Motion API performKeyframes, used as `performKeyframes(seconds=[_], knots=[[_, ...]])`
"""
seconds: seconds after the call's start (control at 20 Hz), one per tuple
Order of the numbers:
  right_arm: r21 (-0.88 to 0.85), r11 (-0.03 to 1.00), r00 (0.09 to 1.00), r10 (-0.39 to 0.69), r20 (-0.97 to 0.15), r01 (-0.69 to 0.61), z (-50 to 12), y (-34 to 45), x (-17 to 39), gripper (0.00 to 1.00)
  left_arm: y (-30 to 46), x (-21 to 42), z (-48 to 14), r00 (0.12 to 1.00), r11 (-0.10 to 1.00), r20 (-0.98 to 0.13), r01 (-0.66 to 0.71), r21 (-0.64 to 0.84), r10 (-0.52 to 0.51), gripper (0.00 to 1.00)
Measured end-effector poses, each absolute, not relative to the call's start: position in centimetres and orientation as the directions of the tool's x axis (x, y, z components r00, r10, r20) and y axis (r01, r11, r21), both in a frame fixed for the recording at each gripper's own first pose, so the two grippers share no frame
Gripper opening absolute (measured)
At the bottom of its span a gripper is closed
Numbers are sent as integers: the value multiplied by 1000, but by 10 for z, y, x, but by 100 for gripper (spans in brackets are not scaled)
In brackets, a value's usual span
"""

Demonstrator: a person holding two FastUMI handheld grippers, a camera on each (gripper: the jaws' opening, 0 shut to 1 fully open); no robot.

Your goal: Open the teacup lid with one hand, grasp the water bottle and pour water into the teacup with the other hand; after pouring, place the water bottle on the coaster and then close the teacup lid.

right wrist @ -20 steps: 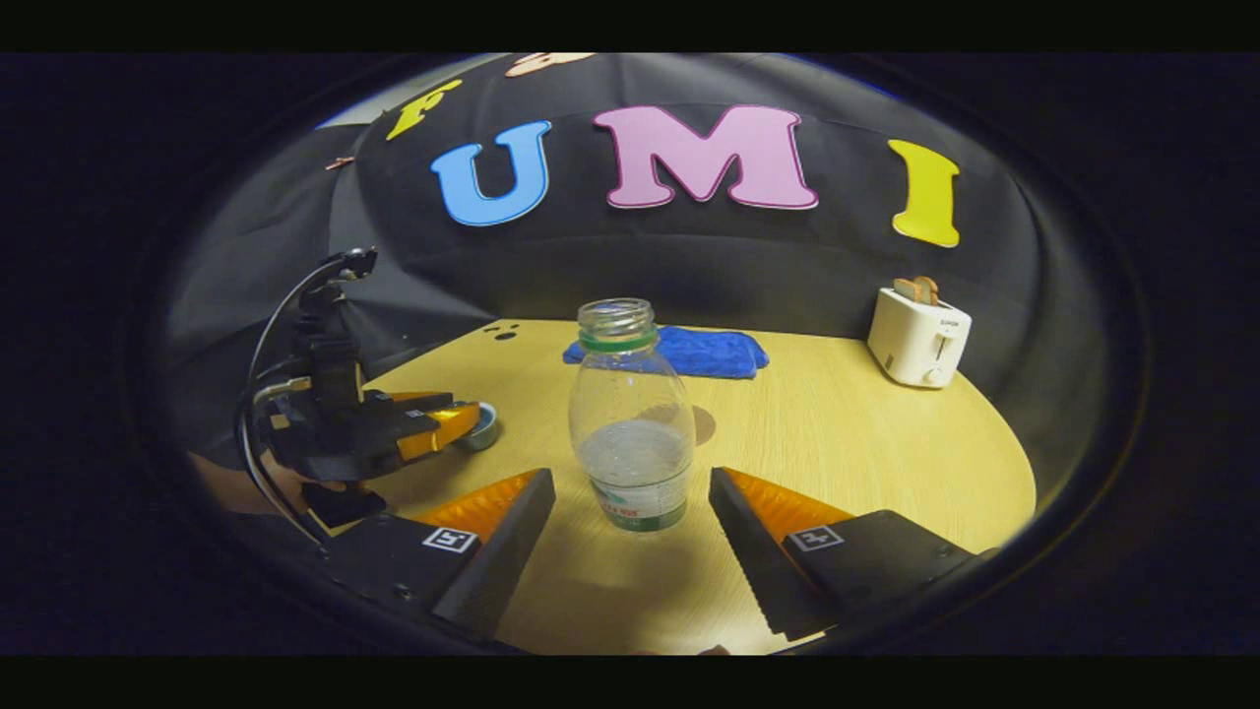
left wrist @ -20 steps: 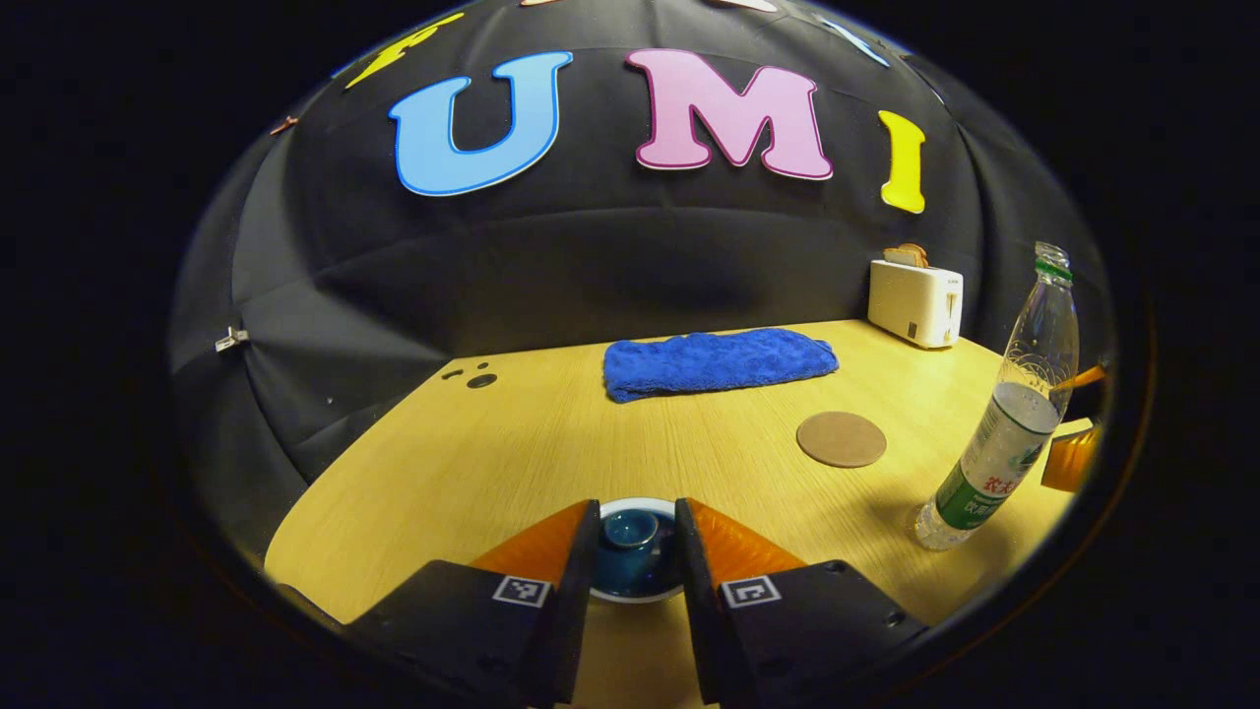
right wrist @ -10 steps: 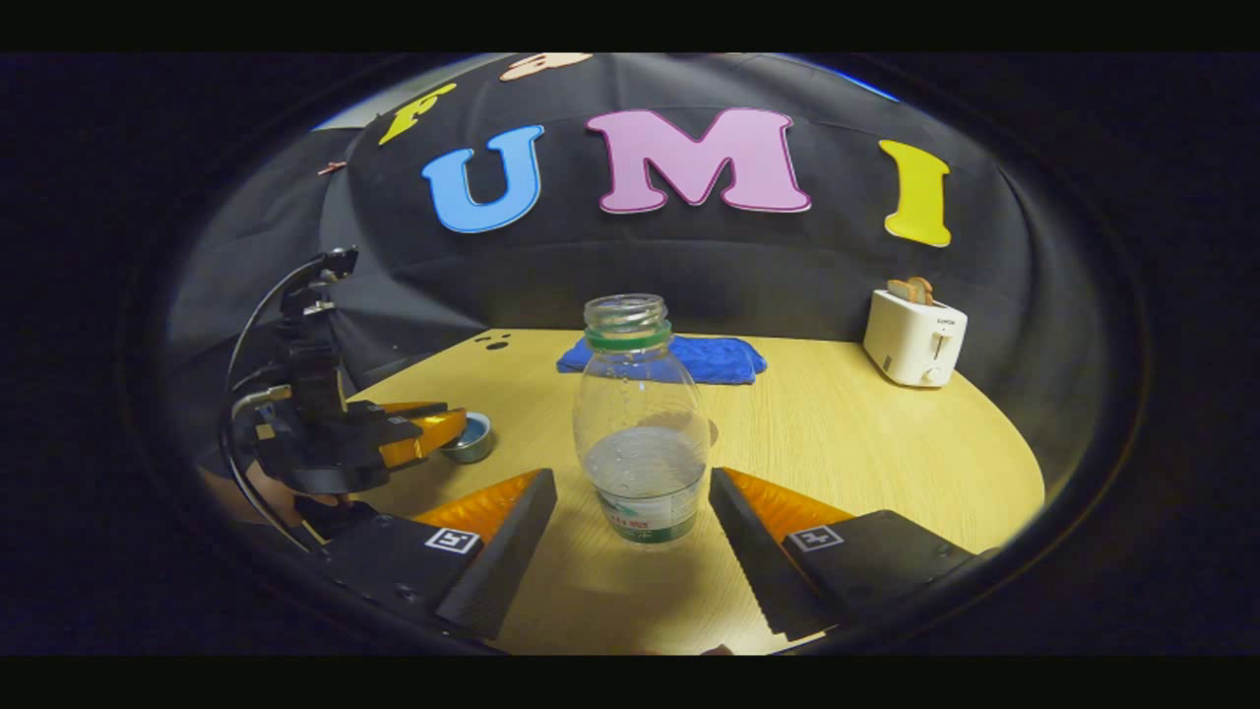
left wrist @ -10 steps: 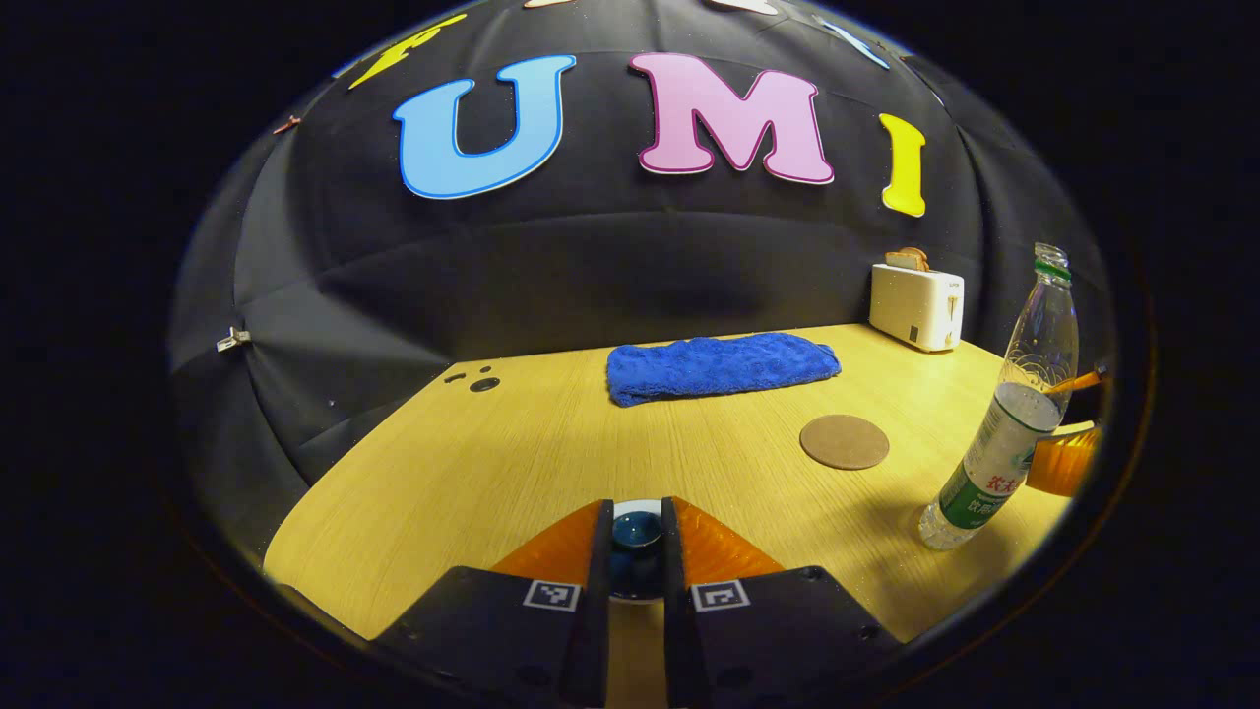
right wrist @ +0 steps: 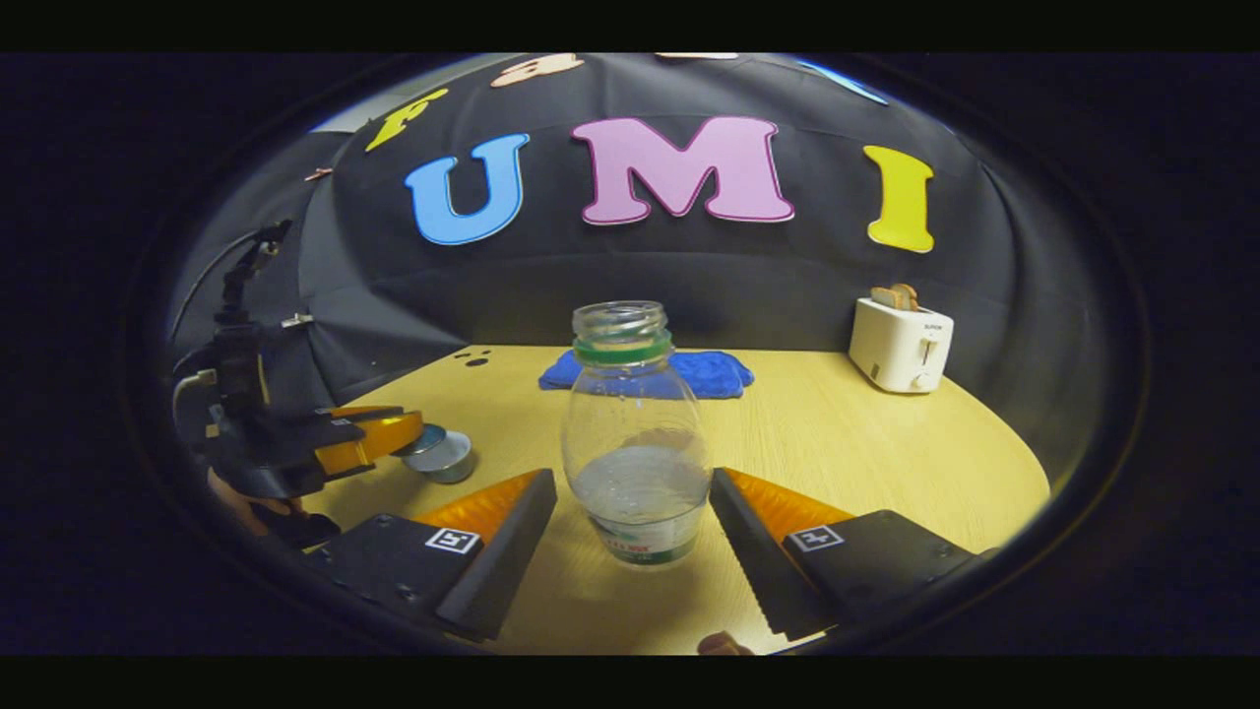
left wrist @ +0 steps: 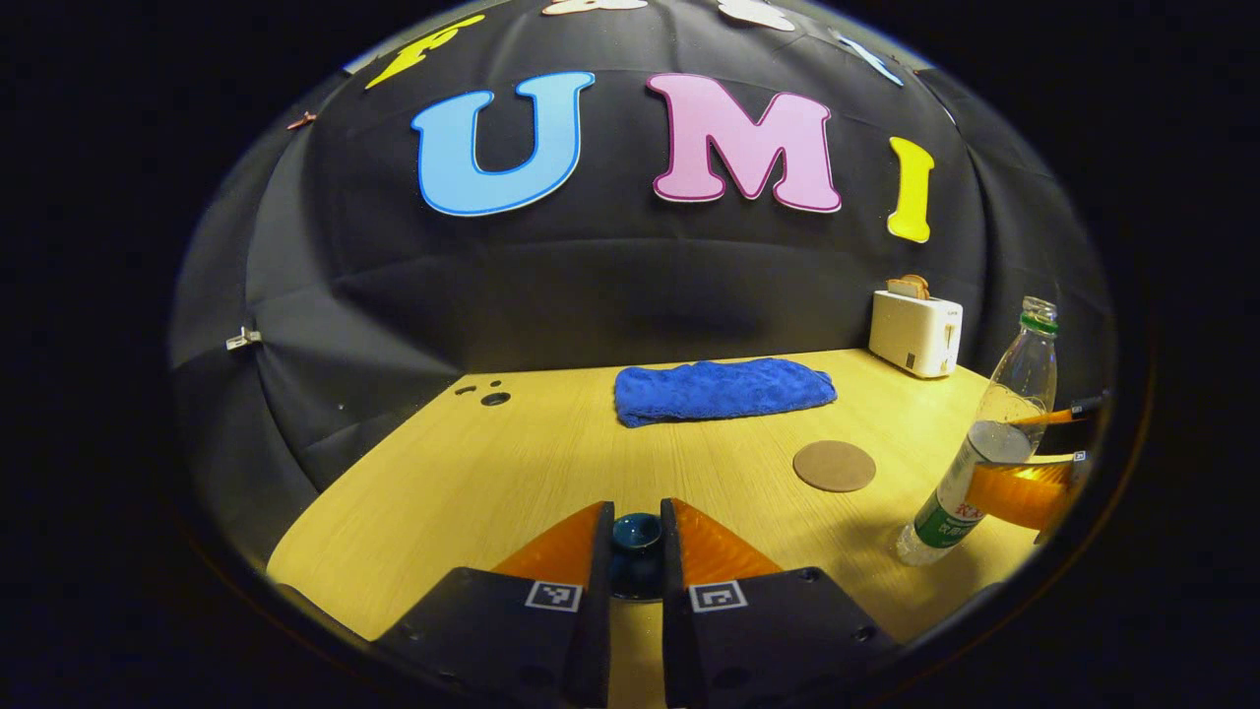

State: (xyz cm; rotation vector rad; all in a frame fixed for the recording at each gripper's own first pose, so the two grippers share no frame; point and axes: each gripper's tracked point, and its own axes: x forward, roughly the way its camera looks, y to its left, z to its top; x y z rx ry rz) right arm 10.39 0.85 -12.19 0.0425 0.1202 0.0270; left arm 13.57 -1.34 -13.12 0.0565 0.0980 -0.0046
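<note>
Left gripper (left wrist: 635, 537) has its jaws clenched on the teacup lid (left wrist: 635, 533); right gripper (right wrist: 632, 512) sits spread wide around the upright water bottle (right wrist: 635, 443), not touching.

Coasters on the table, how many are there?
1. The coaster lies flat on the table, in front of the blue towel and beside the water bottle. Others may be hidden.

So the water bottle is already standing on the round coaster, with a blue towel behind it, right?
Not quite. The left gripper view shows the water bottle standing on the bare table, apart from the round coaster. The blue towel does lie farther back.
</note>
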Motion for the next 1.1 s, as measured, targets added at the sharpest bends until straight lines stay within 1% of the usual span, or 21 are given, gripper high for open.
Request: performKeyframes(seconds=[0.05, 0.1, 0.15, 0.25, 0.3, 0.35, 0.45, 0.55, 0.6, 0.65, 0.7, 0.75, 0.8, 0.9, 0.95, 1.05, 1.1], knots=[[46, 999, 994, 7, -107, -3, -120, 6, 107, 97, -13, 134, -131, 995, 999, -99, 6, 54, -1, 25], [52, 999, 995, -8, -100, 14, -120, 4, 108, 97, -13, 133, -132, 995, 999, -101, 5, 50, 0, 22], [56, 998, 995, -20, -100, 25, -122, 4, 110, 97, -12, 132, -133, 995, 999, -103, 0, 47, 4, 29], [62, 997, 994, -35, -105, 42, -128, 5, 112, 97, -8, 132, -137, 994, 999, -112, -10, 41, 15, 29], [64, 997, 993, -43, -107, 50, -131, 5, 114, 100, -5, 132, -139, 993, 999, -117, -14, 36, 19, 29], [64, 996, 993, -54, -106, 61, -132, 5, 116, 97, -3, 133, -140, 992, 999, -123, -18, 29, 22, 29], [72, 993, 991, -82, -103, 90, -134, 2, 119, 97, 1, 134, -142, 992, 1000, -129, -16, 16, 18, 29], [88, 991, 990, -96, -98, 105, -133, 1, 121, 92, 7, 135, -142, 991, 1000, -129, -17, 21, 20, 22], [79, 991, 990, -100, -100, 108, -133, 3, 124, 86, 9, 135, -141, 992, 1000, -128, -17, 21, 19, 25], [71, 991, 990, -104, -97, 111, -131, 4, 124, 84, 11, 135, -140, 992, 1000, -128, -13, 17, 16, 25], [70, 992, 990, -101, -99, 109, -130, 4, 128, 81, 11, 135, -141, 991, 1000, -130, -9, 16, 11, 29], [72, 992, 990, -99, -105, 107, -129, 5, 128, 81, 12, 134, -141, 991, 1000, -131, -4, 18, 7, 25], [73, 992, 989, -93, -110, 102, -129, 7, 127, 80, 13, 134, -141, 991, 1000, -133, -1, 24, 4, 25], [58, 995, 989, -78, -124, 86, -127, 9, 128, 77, 18, 131, -137, 991, 999, -132, -2, 34, 7, 25], [45, 996, 989, -71, -127, 77, -125, 11, 130, 76, 21, 130, -134, 992, 999, -130, -3, 36, 7, 29], [-17, 998, 992, -62, -106, 61, -114, 12, 134, 75, 26, 127, -128, 992, 999, -124, -6, 38, 10, 29], [-50, 997, 994, -61, -87, 57, -106, 12, 134, 71, 29, 126, -126, 992, 999, -122, -7, 36, 11, 25]])
